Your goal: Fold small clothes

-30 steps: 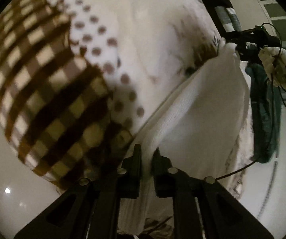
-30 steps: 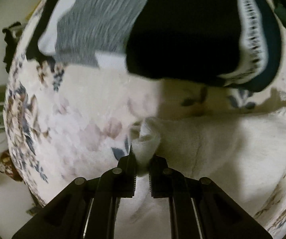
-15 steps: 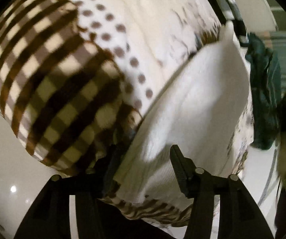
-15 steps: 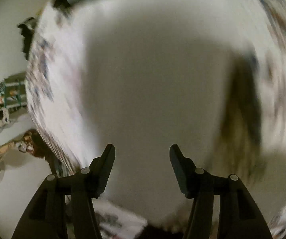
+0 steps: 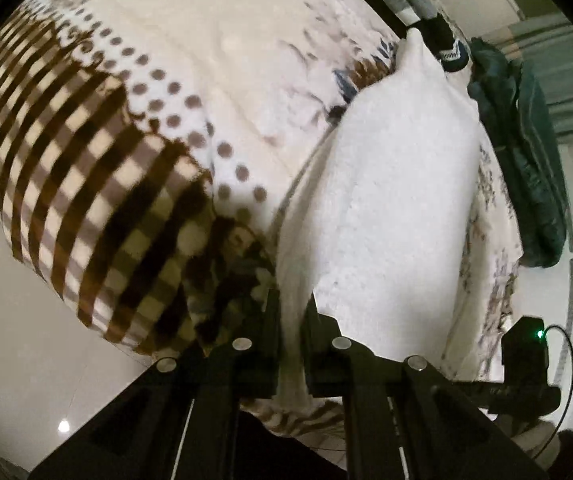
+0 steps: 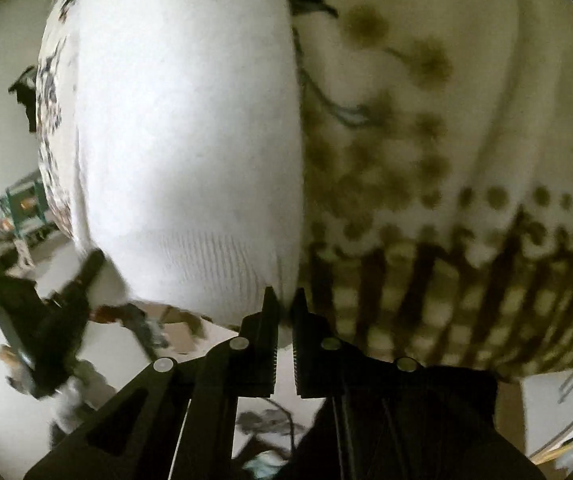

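A white knitted garment (image 5: 398, 184) lies folded lengthwise on a patterned bedspread (image 5: 214, 64). My left gripper (image 5: 292, 304) is shut on the near corner of the white garment. In the right wrist view the same white garment (image 6: 182, 120) fills the left half, with its ribbed hem near the fingers. My right gripper (image 6: 283, 300) is shut on the hem's near right corner. The left gripper (image 6: 62, 292) shows at the hem's other corner in the right wrist view.
The bedspread has a brown check border (image 5: 78, 184) and dots. A dark striped garment (image 5: 418, 4) and a dark teal garment (image 5: 526, 160) lie at the far right of the bed. The floor (image 5: 14, 340) is below the bed edge.
Both grippers let go of the white garment's far corners, opened, moved to its near end, and closed again on the hem corners. The garment now lies doubled over.
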The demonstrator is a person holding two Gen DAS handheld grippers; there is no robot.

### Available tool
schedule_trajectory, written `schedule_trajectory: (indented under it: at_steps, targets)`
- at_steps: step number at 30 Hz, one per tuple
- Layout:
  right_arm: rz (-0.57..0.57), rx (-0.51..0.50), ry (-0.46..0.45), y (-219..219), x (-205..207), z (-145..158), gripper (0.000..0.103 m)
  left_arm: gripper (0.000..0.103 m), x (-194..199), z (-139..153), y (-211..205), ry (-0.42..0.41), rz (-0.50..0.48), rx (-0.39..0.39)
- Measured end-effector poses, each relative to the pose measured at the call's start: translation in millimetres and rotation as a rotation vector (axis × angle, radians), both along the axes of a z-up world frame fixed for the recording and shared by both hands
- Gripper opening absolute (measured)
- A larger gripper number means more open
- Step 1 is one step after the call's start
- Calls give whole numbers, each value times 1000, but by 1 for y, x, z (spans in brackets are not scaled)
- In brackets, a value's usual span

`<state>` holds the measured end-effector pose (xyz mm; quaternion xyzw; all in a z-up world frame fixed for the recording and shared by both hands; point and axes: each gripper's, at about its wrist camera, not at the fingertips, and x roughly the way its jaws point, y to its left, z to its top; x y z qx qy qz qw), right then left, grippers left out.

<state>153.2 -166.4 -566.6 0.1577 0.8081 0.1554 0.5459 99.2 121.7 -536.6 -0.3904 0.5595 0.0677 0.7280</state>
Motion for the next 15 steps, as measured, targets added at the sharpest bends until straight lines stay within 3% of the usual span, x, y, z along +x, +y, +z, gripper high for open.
schedule_trajectory:
  at_steps: [5, 8, 10, 11, 12, 13, 14, 15]
  targets:
    - [35, -20, -7, 16, -13, -8, 5, 7, -4, -27, 7, 47, 35, -11]
    - [63, -18, 4, 25, -10, -20, 7, 15, -6, -38, 14, 82, 58, -87]
    - [40, 10, 43, 21, -1, -19, 17, 25, -3, -26, 13, 88, 43, -83]
    - [21, 39, 57, 19, 1, -19, 20, 37, -2, -15, 13, 74, 19, -67]
    - [7, 64, 60, 15, 5, -15, 39, 52, 1, -5, 12, 59, -2, -45]
    - [4, 68, 37, 12, 11, -8, 55, 60, 5, 6, 10, 33, -22, -23]
    - [3, 78, 20, 9, 15, -4, 58, 68, 7, 10, 10, 16, -32, -15]
    - [3, 96, 4, 7, 19, 0, 59, 69, 11, 13, 11, -6, -47, -15]
